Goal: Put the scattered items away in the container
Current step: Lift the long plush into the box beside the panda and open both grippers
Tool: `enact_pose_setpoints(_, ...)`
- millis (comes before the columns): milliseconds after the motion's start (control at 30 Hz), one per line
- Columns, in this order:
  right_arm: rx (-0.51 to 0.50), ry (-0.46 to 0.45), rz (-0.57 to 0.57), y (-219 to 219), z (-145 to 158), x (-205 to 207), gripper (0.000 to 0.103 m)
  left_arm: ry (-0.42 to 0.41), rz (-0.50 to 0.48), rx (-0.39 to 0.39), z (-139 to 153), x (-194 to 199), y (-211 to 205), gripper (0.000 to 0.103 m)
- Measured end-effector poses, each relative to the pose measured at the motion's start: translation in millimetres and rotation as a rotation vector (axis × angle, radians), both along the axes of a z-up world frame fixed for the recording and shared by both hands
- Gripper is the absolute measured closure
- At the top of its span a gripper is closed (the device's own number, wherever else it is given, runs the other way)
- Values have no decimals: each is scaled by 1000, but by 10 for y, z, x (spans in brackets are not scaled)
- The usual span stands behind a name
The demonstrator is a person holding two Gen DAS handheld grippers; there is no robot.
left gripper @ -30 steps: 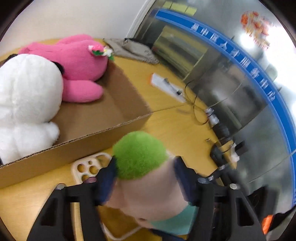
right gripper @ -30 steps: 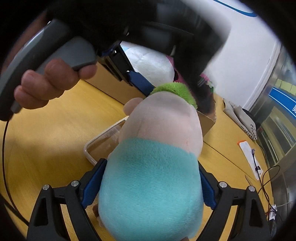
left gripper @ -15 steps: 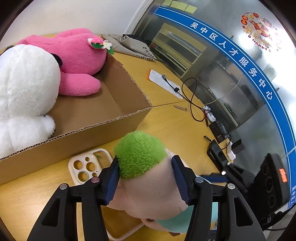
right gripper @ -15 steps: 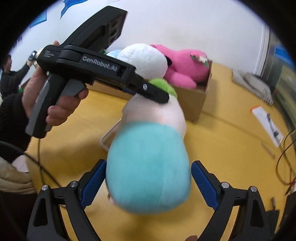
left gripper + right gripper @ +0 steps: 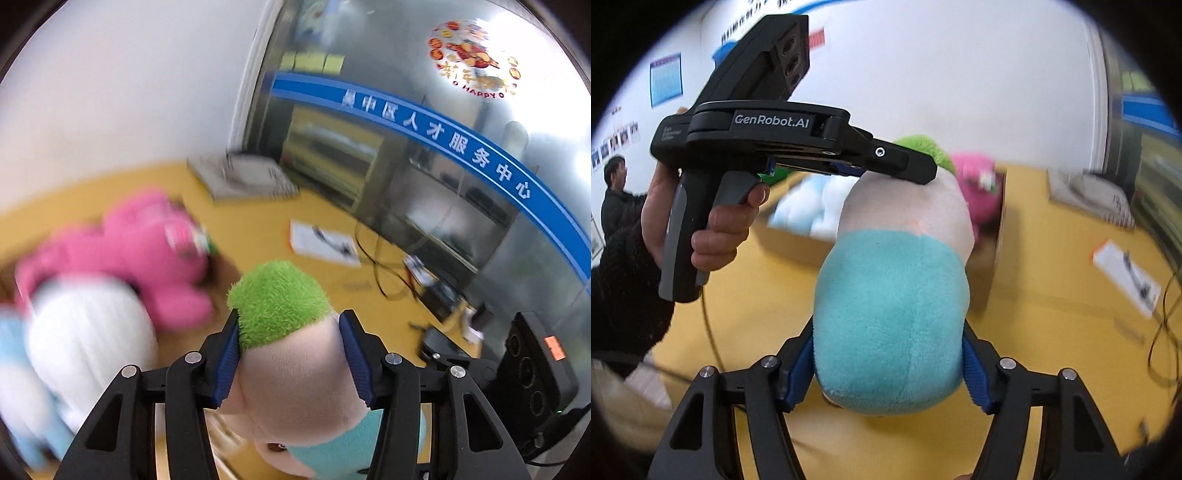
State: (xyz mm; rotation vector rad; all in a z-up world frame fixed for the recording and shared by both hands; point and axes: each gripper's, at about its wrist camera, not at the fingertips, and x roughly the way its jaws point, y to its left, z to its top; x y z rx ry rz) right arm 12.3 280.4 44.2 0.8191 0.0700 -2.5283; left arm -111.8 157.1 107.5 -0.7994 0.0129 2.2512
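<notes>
A plush toy with green hair, a peach head and a teal body is held in the air by both grippers. My left gripper is shut on its head. My right gripper is shut on its teal body. The left gripper also shows from the side in the right wrist view, gripping the head. The cardboard box lies beyond, holding a pink plush, a white plush and a light blue plush.
The yellow table carries a folded grey cloth, a white paper with a cable and black cables and devices on the right. A glass wall with a blue band stands behind. A person stands far left.
Both grippers have lifted the plush higher and moved it toward the box. The phone case and the table under the toy have dropped out of the left wrist view.
</notes>
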Motion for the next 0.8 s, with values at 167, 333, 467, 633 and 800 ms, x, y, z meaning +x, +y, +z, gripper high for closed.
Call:
enact_pose_setpoints(167, -77, 77, -21, -54, 191, -822, 36, 69, 41, -54, 188, -768, -34, 47)
enact_pose_setpoints(333, -33, 10, -100, -111, -219, -1495, 35, -81, 46, -151, -420, -1542, 94, 47)
enact_pose_setpoints(467, 65, -82, -147, -144, -622, -1557, 25, -154, 31, -206, -978, -1665, 204, 46)
enact_pose_setpoints(633, 99, -82, -128, -45, -390, -1348, 25, -193, 26, -156, -1112, -1700, 188, 43)
enact_pose_setpoints(800, -27, -105, -122, 173, -198, -1519, 41, -225, 48, -160, -1115, -1688, 275, 37)
